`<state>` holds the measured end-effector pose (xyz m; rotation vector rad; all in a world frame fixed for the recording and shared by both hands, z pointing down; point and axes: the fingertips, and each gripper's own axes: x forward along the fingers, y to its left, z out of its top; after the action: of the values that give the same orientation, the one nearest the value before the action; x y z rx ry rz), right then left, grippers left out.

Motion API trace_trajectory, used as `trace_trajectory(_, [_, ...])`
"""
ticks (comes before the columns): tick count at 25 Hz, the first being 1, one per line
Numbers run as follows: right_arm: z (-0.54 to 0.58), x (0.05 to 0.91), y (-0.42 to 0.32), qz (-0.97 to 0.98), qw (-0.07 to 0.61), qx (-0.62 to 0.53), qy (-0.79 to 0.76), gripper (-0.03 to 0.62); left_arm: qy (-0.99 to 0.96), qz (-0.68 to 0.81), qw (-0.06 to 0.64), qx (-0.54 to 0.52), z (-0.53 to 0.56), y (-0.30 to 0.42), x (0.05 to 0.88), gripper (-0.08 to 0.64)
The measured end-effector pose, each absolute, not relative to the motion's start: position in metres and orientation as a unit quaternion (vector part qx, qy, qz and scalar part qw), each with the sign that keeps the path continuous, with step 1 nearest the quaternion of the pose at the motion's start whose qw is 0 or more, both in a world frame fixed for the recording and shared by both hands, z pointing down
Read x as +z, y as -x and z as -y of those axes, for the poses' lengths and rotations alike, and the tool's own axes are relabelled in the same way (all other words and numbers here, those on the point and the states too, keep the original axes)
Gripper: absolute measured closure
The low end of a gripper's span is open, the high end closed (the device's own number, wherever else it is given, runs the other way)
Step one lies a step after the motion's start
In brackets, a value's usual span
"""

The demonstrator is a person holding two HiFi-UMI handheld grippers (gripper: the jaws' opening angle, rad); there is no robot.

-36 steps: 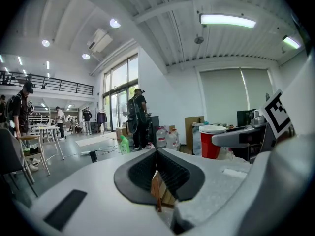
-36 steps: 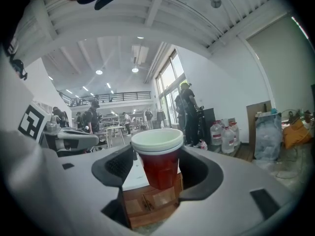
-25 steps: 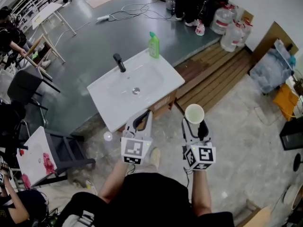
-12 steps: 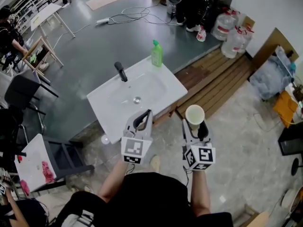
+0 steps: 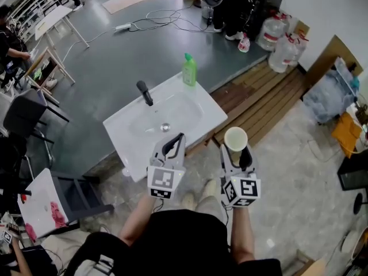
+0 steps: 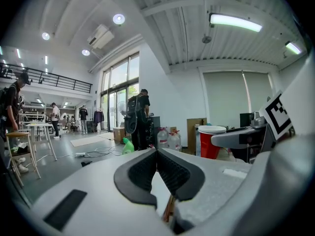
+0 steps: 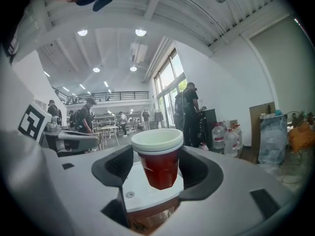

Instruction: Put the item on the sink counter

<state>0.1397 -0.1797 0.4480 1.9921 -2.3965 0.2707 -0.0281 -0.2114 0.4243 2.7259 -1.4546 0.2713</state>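
A red plastic cup (image 7: 158, 159) with a white rim stands upright between the jaws of my right gripper (image 7: 158, 168), which is shut on it; from above the cup (image 5: 236, 138) shows its pale inside, in front of the right gripper (image 5: 237, 154). My left gripper (image 5: 173, 145) is shut with nothing in it, its black pads (image 6: 147, 170) meeting at the tips, and it hangs just short of the near edge of the white sink counter (image 5: 126, 154). The cup also shows in the left gripper view (image 6: 211, 141). The right gripper is right of the counter's near corner.
On the counter stand a black tap (image 5: 144, 92) and a green soap bottle (image 5: 189, 70); the drain (image 5: 165, 127) sits mid-basin. Wooden pallets (image 5: 264, 96) lie to the right, water jugs (image 5: 282, 33) behind. A black chair (image 5: 23, 114) and a person (image 5: 8, 36) are at the left.
Both grippers have moved forward toward the sink together; the counter now lies a little closer to them. The cup stays in the right gripper.
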Motion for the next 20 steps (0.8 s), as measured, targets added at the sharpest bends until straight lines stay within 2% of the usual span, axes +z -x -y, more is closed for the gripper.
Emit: trace_trajectory(20, [0.31,0.474,-0.147,0.811,0.027,0.096,-0.577,0.302,-0.841,0.529,0.043,0.102,0.313,0.022,0.446,0.557])
